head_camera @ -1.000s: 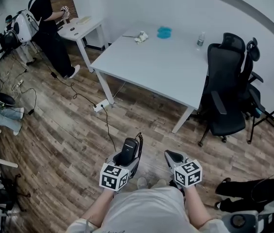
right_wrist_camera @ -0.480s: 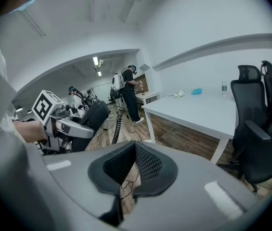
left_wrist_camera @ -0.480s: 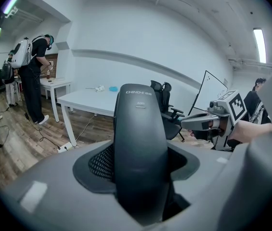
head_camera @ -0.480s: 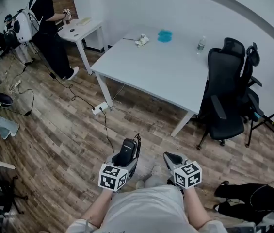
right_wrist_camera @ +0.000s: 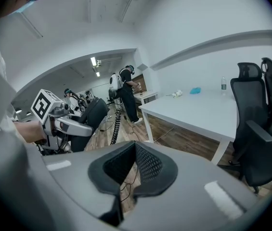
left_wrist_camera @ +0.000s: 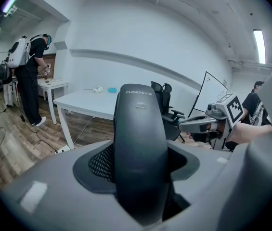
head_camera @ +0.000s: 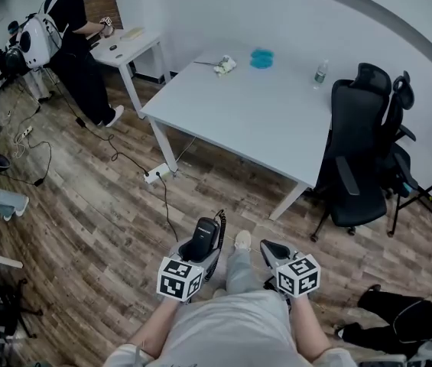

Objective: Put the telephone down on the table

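Head view: steeply down from above, white table (head_camera: 261, 113) well ahead. Gripper views: low, close behind own jaws, facing the same table.

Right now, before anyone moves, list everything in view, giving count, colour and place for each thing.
telephone: one, black, in left claw
table: one, white, room's middle
bottle: one, clear, on table
blue thing: one, blue, on table
office chairs: two, black, right of table
small desk: one, white, far left
person: one, dark clothes, at small desk
power strip: one, white, floor by table leg
left claw: one, grey, shut on telephone
right claw: one, grey, shut, empty
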The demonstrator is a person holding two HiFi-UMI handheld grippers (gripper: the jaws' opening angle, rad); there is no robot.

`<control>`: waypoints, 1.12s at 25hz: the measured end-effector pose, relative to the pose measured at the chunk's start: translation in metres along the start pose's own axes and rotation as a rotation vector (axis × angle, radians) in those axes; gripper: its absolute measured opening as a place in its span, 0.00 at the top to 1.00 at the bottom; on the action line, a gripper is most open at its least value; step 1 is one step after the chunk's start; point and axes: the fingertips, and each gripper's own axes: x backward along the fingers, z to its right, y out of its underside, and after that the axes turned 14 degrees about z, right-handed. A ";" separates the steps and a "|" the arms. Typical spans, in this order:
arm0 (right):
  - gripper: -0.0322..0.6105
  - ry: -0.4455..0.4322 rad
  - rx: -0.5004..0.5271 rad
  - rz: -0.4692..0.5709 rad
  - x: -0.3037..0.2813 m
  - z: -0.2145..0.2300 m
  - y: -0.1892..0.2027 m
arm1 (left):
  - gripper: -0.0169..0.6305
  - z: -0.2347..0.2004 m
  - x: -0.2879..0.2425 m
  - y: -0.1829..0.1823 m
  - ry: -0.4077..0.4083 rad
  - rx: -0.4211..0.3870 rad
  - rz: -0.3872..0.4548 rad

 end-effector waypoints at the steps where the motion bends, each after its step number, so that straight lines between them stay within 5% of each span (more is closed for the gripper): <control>1: 0.94 0.001 -0.002 0.001 -0.004 0.005 -0.001 | 0.51 -0.002 -0.006 -0.002 -0.001 0.000 -0.001; 28: 0.94 -0.051 -0.032 -0.040 -0.157 0.182 -0.087 | 0.52 -0.087 -0.211 -0.091 -0.033 0.023 -0.051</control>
